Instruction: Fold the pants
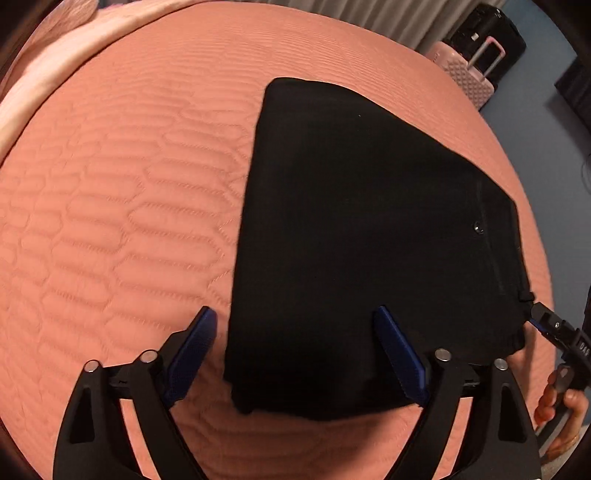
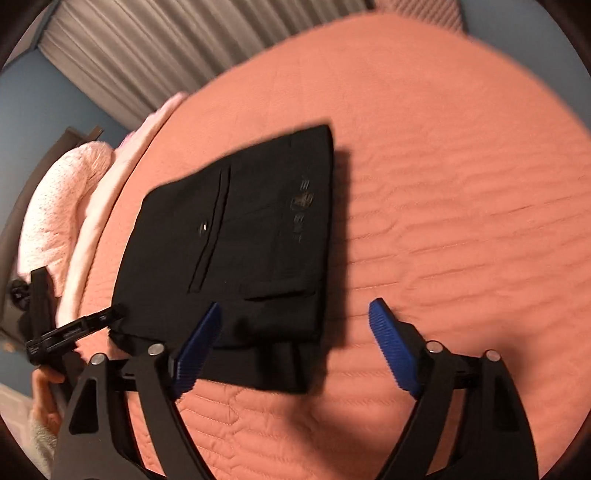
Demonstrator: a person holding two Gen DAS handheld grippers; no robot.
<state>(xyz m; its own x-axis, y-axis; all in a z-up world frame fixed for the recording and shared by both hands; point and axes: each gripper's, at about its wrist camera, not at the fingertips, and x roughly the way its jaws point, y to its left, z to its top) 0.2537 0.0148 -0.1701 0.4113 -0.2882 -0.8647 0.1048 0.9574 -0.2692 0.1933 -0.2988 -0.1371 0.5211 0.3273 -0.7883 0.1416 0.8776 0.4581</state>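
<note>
Black pants (image 1: 354, 236) lie folded into a compact rectangle on the salmon quilted bedspread (image 1: 110, 206). My left gripper (image 1: 293, 313) hovers open over the pants' near edge, its blue pads wide apart and nothing pressed between them. In the right wrist view the pants (image 2: 236, 240) show a pocket slit, a button and a faint logo. My right gripper (image 2: 295, 307) is open above their near right corner, one pad over the cloth and the other over the bare bedspread (image 2: 443, 184). Each gripper shows in the other's view, at the pants' corner: right gripper (image 1: 535, 315), left gripper (image 2: 114, 314).
A pink suitcase (image 1: 469, 77) and a black one (image 1: 487, 33) stand on the blue-grey floor beyond the bed's far right edge. A pale pink blanket (image 2: 62, 206) lies along the bed's left side. Grey curtains (image 2: 147, 48) hang behind. A person's hand (image 1: 561, 402) holds the right gripper.
</note>
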